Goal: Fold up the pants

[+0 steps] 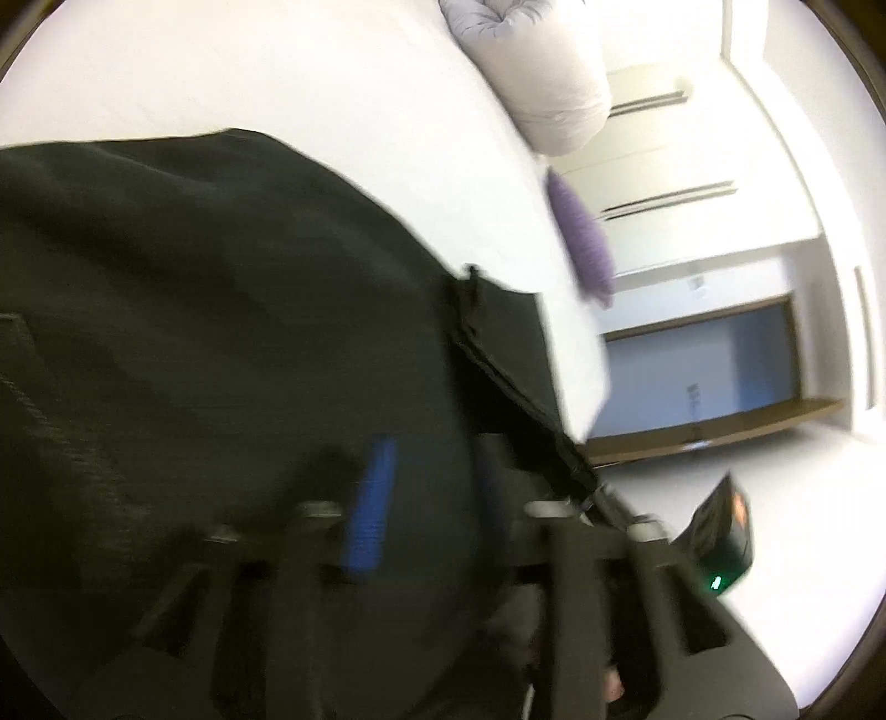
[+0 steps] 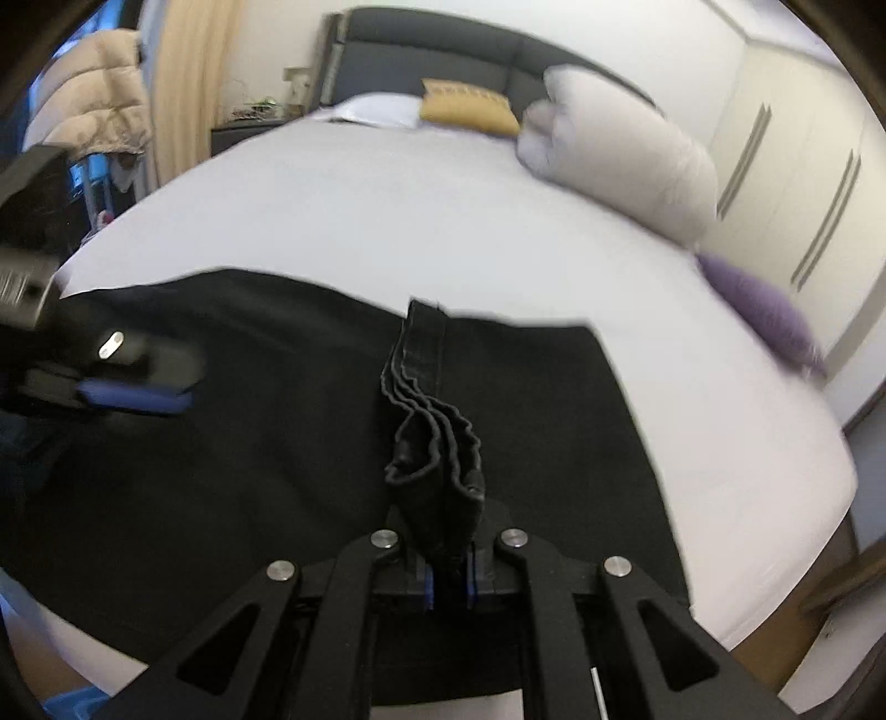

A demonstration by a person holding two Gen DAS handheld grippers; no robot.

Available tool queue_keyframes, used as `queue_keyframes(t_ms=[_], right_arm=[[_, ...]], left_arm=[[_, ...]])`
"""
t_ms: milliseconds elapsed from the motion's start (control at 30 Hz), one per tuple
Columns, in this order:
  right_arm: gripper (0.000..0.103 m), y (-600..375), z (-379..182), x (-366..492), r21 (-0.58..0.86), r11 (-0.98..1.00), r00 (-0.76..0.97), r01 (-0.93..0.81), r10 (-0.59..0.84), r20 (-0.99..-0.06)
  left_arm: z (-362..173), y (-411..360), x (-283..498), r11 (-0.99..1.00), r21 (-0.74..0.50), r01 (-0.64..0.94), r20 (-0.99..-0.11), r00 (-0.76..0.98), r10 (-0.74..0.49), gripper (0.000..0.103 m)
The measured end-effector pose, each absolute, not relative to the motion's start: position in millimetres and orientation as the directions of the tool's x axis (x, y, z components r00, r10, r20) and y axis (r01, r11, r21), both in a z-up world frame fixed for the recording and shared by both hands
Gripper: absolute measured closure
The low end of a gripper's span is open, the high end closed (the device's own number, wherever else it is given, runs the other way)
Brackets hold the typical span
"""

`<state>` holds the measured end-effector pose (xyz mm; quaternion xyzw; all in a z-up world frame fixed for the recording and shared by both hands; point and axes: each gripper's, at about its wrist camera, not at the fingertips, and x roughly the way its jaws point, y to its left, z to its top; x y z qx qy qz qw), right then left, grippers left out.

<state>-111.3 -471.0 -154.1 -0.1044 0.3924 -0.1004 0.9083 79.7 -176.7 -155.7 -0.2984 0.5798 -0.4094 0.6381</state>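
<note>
Black pants (image 2: 249,443) lie spread across a white bed (image 2: 387,221). My right gripper (image 2: 449,576) is shut on a bunched stack of the pants' edges (image 2: 437,443), which rises in folds between its blue pads. In the left wrist view the pants (image 1: 194,304) fill the left half, blurred. My left gripper (image 1: 432,487) hovers over the cloth with its blue pads (image 1: 371,504) apart and nothing pinched between them. It also shows at the left of the right wrist view as the left gripper (image 2: 133,382), just above the cloth.
A rolled white duvet (image 2: 626,160) and a purple cushion (image 2: 764,310) lie at the bed's right side. A yellow cushion (image 2: 470,105) sits by the grey headboard (image 2: 432,50). Wardrobe doors (image 2: 803,194) stand beyond the bed's right edge. A black unit with a green light (image 1: 725,543) sits low right.
</note>
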Motion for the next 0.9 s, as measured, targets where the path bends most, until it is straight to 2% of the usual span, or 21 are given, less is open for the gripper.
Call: queue_keyframes(t_ms=[33, 67, 200, 367, 467, 500, 567, 600, 633, 700, 800, 900], right_arm=[[0.094, -463, -150, -113, -0.277, 0.957, 0.684, 0.089, -0.261, -0.681], [0.094, -457, -146, -116, -0.278, 0.957, 0.695, 0.079, -0.253, -0.673], [0.094, -428, -139, -123, -0.298, 0.954, 0.724, 0.026, -0.224, -0.652], [0.094, -398, -138, -127, -0.338, 0.940, 0.741, -0.049, -0.193, -0.644], [0.094, -378, -142, -134, -0.364, 0.928, 0.746, -0.085, -0.184, -0.641], [0.094, -374, -143, -135, -0.369, 0.924, 0.747, -0.096, -0.177, -0.640], [0.094, -365, -144, -136, -0.374, 0.920, 0.749, -0.114, -0.167, -0.641], [0.094, -362, -144, -136, -0.378, 0.918, 0.751, -0.121, -0.165, -0.640], [0.094, -357, -144, -140, -0.380, 0.916, 0.753, -0.127, -0.160, -0.638], [0.094, -355, -142, -140, -0.377, 0.915, 0.758, -0.141, -0.146, -0.636], [0.094, -345, -140, -141, -0.382, 0.908, 0.769, -0.171, -0.119, -0.628], [0.094, -331, -147, -137, -0.383, 0.897, 0.761, -0.220, -0.087, -0.643]], left_arm=[[-153, -178, 82, 0.470, -0.867, 0.166, -0.477, -0.003, -0.879, 0.016], [-150, -179, 84, 0.453, -0.879, 0.147, -0.457, 0.005, -0.889, 0.013], [-150, -184, 98, 0.427, -0.900, 0.090, -0.431, -0.027, -0.902, 0.011], [-156, -185, 114, 0.482, -0.875, 0.051, -0.484, -0.027, -0.875, 0.012], [-160, -180, 121, 0.470, -0.883, 0.014, -0.470, -0.036, -0.882, 0.012], [-159, -182, 121, 0.477, -0.879, 0.023, -0.478, -0.044, -0.877, 0.015], [-155, -187, 125, 0.510, -0.858, 0.061, -0.513, -0.060, -0.856, 0.046], [-155, -190, 127, 0.520, -0.851, 0.073, -0.525, -0.079, -0.847, 0.081], [-155, -192, 131, 0.540, -0.838, 0.084, -0.546, -0.096, -0.833, 0.092], [-150, -192, 136, 0.542, -0.831, 0.122, -0.554, -0.101, -0.826, 0.097], [-129, -191, 142, 0.594, -0.764, 0.250, -0.626, -0.067, -0.777, 0.097], [-119, -184, 147, 0.625, -0.721, 0.299, -0.664, -0.041, -0.746, 0.097]])
